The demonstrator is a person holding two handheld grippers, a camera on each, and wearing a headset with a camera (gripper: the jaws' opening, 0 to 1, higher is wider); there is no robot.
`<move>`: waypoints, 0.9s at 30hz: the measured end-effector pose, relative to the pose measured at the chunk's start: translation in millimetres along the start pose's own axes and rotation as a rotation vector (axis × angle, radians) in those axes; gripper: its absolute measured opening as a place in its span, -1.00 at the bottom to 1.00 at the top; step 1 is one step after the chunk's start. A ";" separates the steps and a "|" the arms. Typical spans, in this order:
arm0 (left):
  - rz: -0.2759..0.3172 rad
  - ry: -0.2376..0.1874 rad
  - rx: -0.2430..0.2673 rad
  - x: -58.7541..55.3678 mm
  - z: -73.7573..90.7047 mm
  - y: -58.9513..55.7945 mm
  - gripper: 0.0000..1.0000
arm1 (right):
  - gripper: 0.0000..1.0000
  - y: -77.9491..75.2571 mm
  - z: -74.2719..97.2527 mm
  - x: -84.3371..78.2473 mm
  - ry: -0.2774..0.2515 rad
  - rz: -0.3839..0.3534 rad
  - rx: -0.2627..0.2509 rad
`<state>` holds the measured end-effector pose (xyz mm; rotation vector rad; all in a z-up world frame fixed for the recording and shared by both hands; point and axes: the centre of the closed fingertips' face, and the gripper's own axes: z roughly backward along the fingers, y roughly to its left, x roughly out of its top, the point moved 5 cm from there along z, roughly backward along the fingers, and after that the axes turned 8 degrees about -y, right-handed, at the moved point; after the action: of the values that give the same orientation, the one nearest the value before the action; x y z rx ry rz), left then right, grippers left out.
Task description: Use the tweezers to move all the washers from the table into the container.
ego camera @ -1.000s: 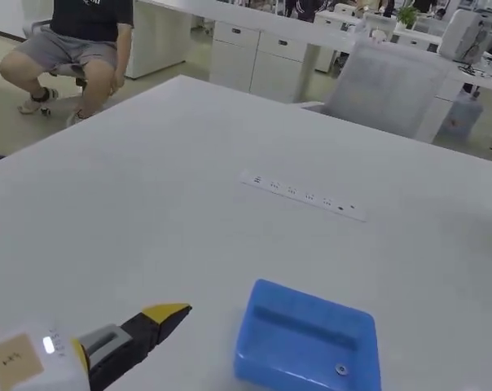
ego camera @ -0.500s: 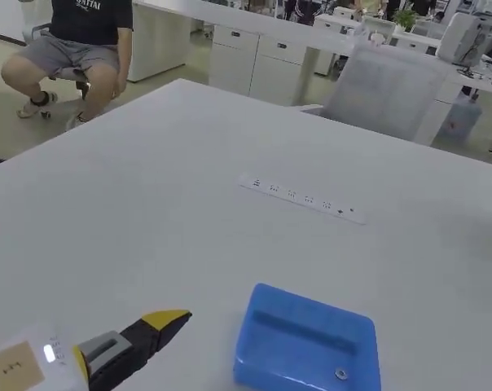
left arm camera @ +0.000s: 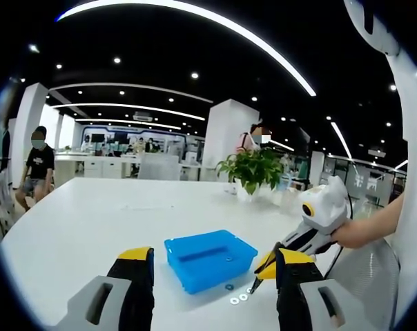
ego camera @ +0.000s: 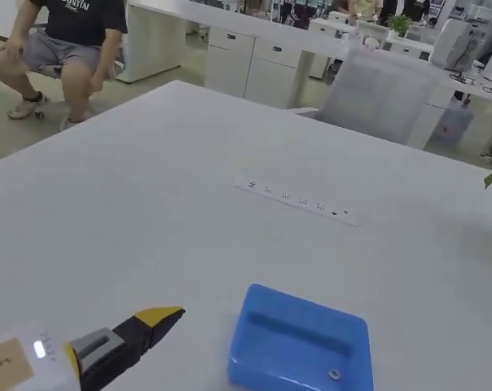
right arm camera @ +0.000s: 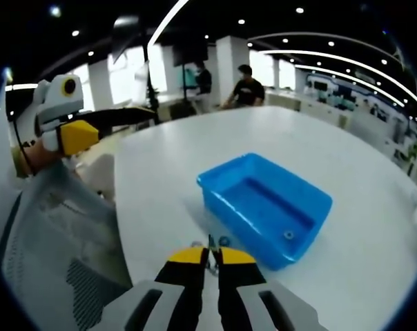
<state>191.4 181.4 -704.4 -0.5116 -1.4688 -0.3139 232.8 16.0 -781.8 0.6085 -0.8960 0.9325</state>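
Note:
The blue container [ego camera: 299, 342] sits near the table's front edge, with one washer [ego camera: 334, 375] inside it. Left of it is my left gripper [ego camera: 152, 319], whose jaws stand wide apart in the left gripper view [left arm camera: 214, 276] with nothing between them. In that view the container [left arm camera: 208, 256] lies ahead, and three washers [left arm camera: 235, 296] lie on the table in front of it. My right gripper [left arm camera: 308, 221] comes in from the right, its tweezers pointing down at them. In the right gripper view that gripper [right arm camera: 213, 256] is shut on the tweezers [right arm camera: 210, 241], just over a washer [right arm camera: 224, 241] beside the container [right arm camera: 267, 207].
A white power strip [ego camera: 295, 199] lies flat mid-table, beyond the container. A grey chair [ego camera: 376, 90] stands at the far edge. A person [ego camera: 67, 41] sits off the table's far left corner. A potted plant [left arm camera: 253, 172] stands on the table further off.
The head camera has shifted a little. The left gripper and the container keep their places, and the seated person has shifted on the seat.

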 end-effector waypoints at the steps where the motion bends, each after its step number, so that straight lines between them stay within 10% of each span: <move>1: -0.001 0.000 -0.001 0.1 0.1 -0.1 0.44 | -0.95 -0.2 0.0 0.3 0.002 -0.001 0.001; 14: 0.000 0.001 -0.004 -2.0 0.7 2.1 0.43 | -0.95 -8.0 8.9 14.2 0.013 0.013 -0.004; 27: -0.001 0.003 0.000 -0.1 0.2 -0.2 0.42 | -0.95 -23.9 21.2 50.5 -0.084 -0.007 -0.018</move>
<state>191.1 181.2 -704.4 -0.5098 -1.4659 -0.3158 260.6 9.2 -729.4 0.6390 -0.9762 0.8967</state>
